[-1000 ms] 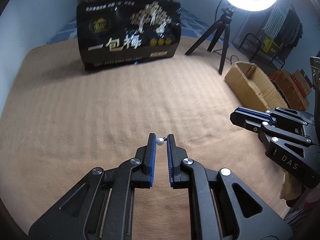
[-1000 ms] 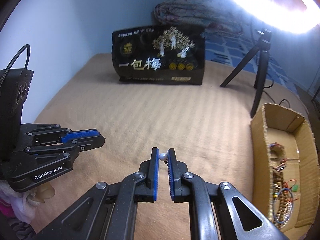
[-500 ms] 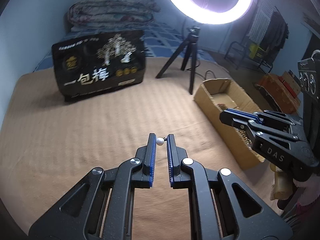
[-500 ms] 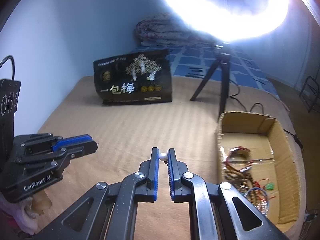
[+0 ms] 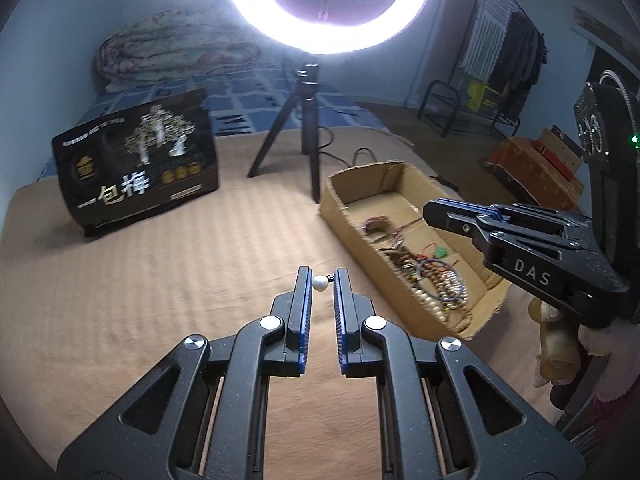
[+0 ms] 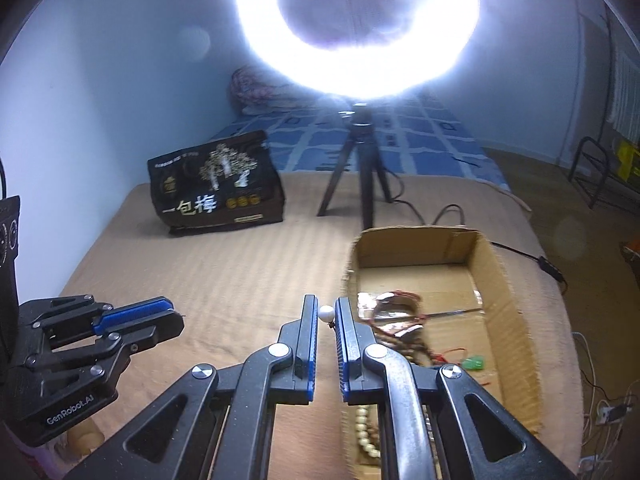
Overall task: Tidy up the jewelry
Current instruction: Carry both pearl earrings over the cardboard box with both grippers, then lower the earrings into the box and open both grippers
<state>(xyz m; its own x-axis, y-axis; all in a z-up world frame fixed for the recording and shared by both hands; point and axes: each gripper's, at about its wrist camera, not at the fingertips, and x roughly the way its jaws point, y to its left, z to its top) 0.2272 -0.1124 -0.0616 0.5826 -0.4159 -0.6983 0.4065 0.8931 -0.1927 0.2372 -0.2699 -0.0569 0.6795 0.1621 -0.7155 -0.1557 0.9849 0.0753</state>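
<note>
We recorded, largest first: a bed covered with a tan ribbed blanket (image 5: pixel 120 288), on which everything stood. At its far end we noted a lit ring light (image 5: pixel 328 8) on a black tripod (image 5: pixel 306 128), and to the left of that a black printed bag (image 5: pixel 140 160) standing upright. To the right lay an open cardboard box (image 5: pixel 492 280), holding a tangle of beaded bracelets (image 5: pixel 436 280) heaped toward its near end. Next we logged our left gripper (image 5: pixel 323 282), its jaws closed on a white pearl bead (image 5: pixel 320 282) pinched at the very tips, held above the blanket just left of the box. Our right gripper (image 6: pixel 326 314) was likewise clamped on a second white pearl bead (image 6: pixel 326 313) at its tips, held at the box's left wall. Whether the two beads belonged to one piece we could not tell. Each gripper showed at the edge of the other's view, side by side and apart.
</note>
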